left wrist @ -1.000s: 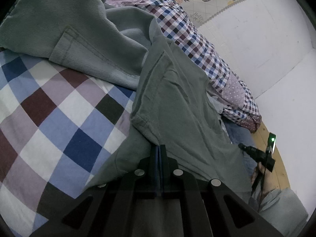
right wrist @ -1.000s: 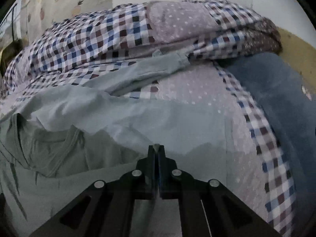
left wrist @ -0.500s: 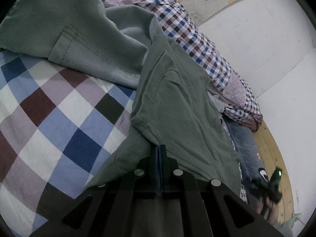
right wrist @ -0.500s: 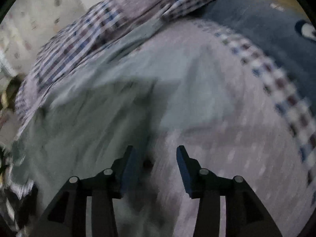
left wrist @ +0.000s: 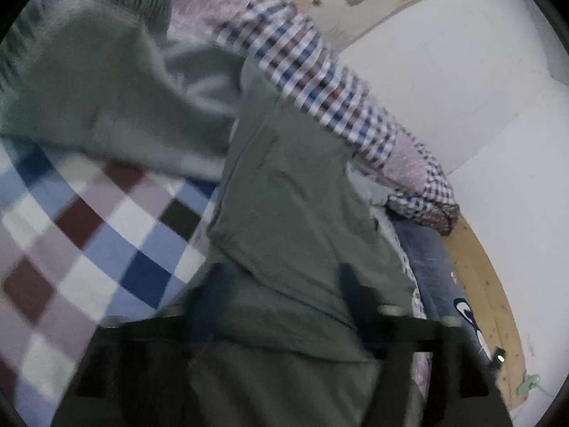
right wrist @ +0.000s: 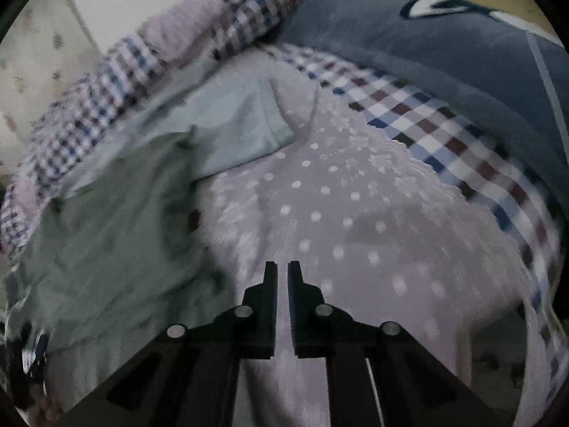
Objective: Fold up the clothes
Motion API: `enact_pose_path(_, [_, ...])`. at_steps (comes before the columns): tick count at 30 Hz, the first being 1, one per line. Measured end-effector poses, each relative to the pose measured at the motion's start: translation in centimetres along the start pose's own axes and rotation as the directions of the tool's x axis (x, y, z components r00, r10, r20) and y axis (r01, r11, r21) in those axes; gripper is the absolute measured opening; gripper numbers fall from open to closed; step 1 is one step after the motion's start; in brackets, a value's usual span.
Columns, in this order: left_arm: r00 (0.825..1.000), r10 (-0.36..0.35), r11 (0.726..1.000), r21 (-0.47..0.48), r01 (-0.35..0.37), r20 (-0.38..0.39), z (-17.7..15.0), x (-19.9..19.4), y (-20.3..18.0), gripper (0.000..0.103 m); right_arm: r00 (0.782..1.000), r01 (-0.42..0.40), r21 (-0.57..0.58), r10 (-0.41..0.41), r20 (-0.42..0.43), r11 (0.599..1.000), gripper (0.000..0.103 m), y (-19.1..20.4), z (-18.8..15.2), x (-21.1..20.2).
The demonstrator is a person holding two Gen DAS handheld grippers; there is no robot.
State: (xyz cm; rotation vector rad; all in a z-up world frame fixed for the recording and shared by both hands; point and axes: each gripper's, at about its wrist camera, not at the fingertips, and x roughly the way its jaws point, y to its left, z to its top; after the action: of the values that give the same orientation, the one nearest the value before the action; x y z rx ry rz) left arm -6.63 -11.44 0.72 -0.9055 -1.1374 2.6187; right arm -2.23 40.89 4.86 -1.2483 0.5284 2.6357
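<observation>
A dark green garment (left wrist: 295, 185) lies spread over the bed, running away from me in the left wrist view. My left gripper (left wrist: 283, 284) is open, its blurred fingers wide apart with the green cloth lying loose between them. A paler grey-green garment (left wrist: 106, 82) lies bunched beyond it, upper left. In the right wrist view the green garment (right wrist: 106, 235) is crumpled at the left, with a pale garment (right wrist: 231, 121) behind it. My right gripper (right wrist: 282, 274) hovers over lilac dotted bedding (right wrist: 355, 195), fingers nearly together with only a slim gap and nothing between them.
A large-check bedsheet (left wrist: 89, 235) covers the left. A rolled gingham quilt (left wrist: 320, 71) runs along the white wall (left wrist: 462, 89). A blue blanket (right wrist: 444, 42) lies at the bed's edge, beside a wooden floor strip (left wrist: 487, 284).
My left gripper has opened and let go of the green garment. My right gripper let go of the pale cloth, swung right over the dotted bedding, and has closed again on nothing.
</observation>
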Motion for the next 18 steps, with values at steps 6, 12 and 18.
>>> enact_pose_path(6, [1.0,-0.014,0.996,0.082,0.015,-0.014,-0.7,-5.6,-1.3,0.087,0.985,-0.124,-0.117,0.137,0.106,0.985,0.015,3.8,-7.7,-7.4])
enact_pose_path(12, [1.0,-0.012,0.993,0.119,0.014,-0.019,-4.0,-13.2,-0.5,0.088,0.955,-0.199,-0.237,0.242,0.171,0.951,0.032,6.4,-15.5,-12.8])
enact_pose_path(18, [0.993,0.075,0.988,0.144,-0.062,-0.088,-7.9,-17.8,1.5,0.088,0.928,-0.329,-0.215,0.357,0.106,0.919,0.037,8.7,-20.6,-14.4])
